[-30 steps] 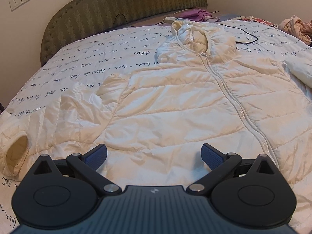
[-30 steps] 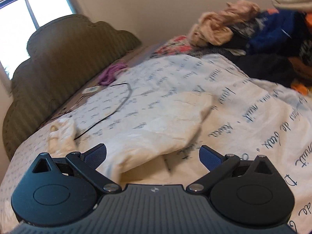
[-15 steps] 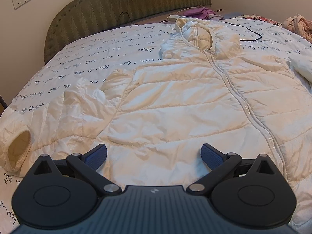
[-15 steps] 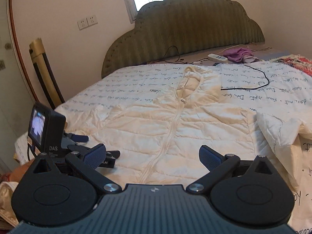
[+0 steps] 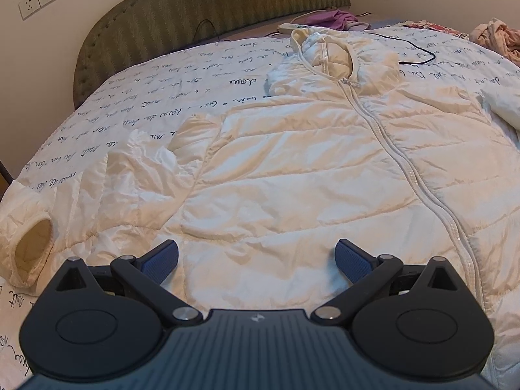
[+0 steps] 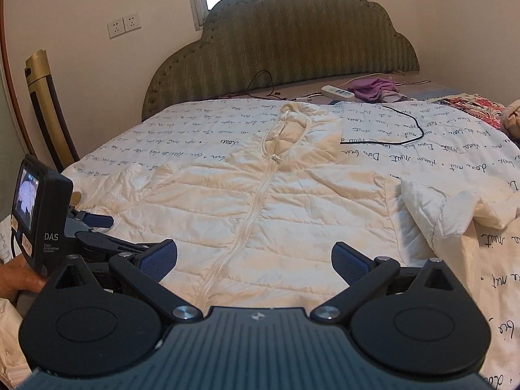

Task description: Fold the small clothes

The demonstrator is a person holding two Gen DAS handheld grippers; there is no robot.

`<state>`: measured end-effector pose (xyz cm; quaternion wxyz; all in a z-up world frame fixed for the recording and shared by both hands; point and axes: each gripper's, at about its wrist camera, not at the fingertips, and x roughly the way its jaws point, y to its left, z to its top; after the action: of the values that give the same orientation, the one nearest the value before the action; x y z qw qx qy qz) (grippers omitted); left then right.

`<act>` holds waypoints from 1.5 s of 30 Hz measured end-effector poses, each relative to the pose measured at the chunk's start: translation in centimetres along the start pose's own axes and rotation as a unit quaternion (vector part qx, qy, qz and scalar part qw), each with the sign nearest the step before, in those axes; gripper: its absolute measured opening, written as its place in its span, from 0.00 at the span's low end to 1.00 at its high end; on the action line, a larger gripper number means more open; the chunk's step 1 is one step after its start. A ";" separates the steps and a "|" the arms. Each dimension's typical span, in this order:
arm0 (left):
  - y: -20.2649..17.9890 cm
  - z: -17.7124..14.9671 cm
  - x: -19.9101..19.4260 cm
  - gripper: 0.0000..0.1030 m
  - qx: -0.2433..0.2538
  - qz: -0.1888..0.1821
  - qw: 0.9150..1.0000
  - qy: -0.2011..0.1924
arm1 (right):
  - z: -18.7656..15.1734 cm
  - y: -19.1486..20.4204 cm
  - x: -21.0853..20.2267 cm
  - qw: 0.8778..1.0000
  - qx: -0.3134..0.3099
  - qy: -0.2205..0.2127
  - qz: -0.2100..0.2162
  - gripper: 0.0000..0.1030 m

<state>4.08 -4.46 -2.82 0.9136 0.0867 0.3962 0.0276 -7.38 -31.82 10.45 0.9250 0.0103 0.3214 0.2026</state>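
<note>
Cream quilted puffer jacket spread flat on the bed, unfolded.
Our left tongs and right tongs gape empty; slick padding may slip, and the crumpled right sleeve could bunch.

"DAS" with small "Data Acquisition System" under it is printed in white on the black camera unit at the left edge of the right wrist view, just left of the jacket. The bedspread around the jacket carries repeated dark cursive script; beside the hood, "doux" and "nuit" look readable, the rest is too warped to tell. A small white logo mark sits on each gripper body, with no letters that can be read.
</note>
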 end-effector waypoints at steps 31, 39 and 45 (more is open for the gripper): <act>-3.1 1.4 1.0 1.00 0.044 -0.021 0.999 -0.009 | 0.4 -25.6 1.4 0.933 0.287 -0.070 -0.205 0.94; -3.1 1.7 1.2 1.00 0.047 -0.022 0.999 -0.007 | -1.4 -36.2 5.6 0.858 0.467 -0.112 -0.181 0.77; -3.1 1.6 1.1 1.00 0.048 -0.023 0.999 -0.007 | 0.1 -37.3 6.6 0.851 0.479 -0.117 -0.181 0.19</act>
<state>5.94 -7.64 -3.10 0.9115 0.1218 0.3927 -0.0129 11.11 -63.50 1.12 0.8565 0.4174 0.2639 -0.1500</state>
